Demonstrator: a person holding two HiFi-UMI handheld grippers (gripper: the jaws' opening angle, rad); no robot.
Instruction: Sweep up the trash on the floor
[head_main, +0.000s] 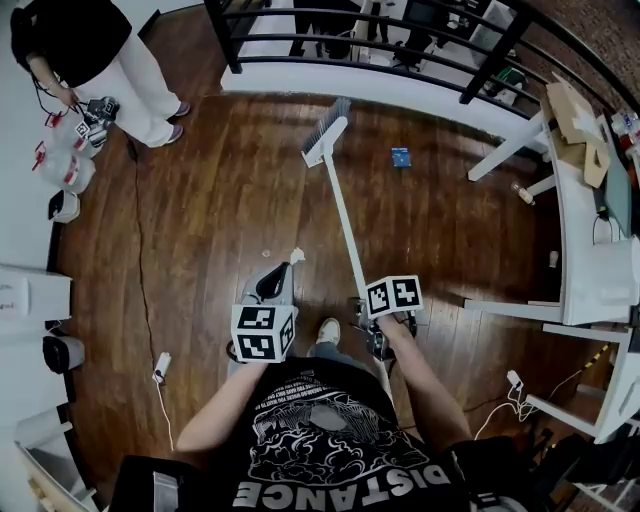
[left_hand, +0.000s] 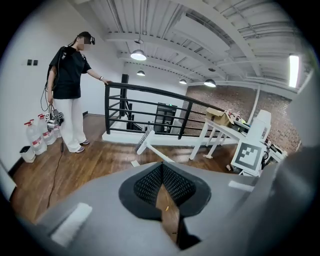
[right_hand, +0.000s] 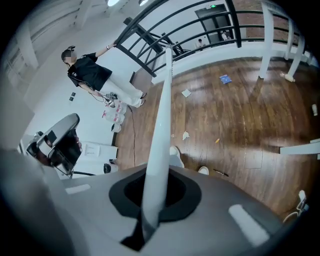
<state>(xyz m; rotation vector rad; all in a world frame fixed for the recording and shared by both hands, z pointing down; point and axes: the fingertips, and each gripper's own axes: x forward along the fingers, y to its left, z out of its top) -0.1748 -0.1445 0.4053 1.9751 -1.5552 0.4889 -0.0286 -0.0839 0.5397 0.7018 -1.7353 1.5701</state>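
Right gripper (right_hand: 150, 200) is clamped on the white broom handle (right_hand: 162, 115). The brush head (head_main: 325, 132) is seen at upper centre, with blue trash (head_main: 401, 157) near it. Left gripper (left_hand: 164, 192) is closed, empty.

Head view: black T-shirt (head_main: 330, 425) of the person holding the grippers, with white print reading "DISTANCE", seen upside down; finer lines beside it too small to read; no other legible text.

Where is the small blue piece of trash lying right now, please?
In the head view the blue piece of trash lies on the wooden floor right of the broom head, near the black railing.
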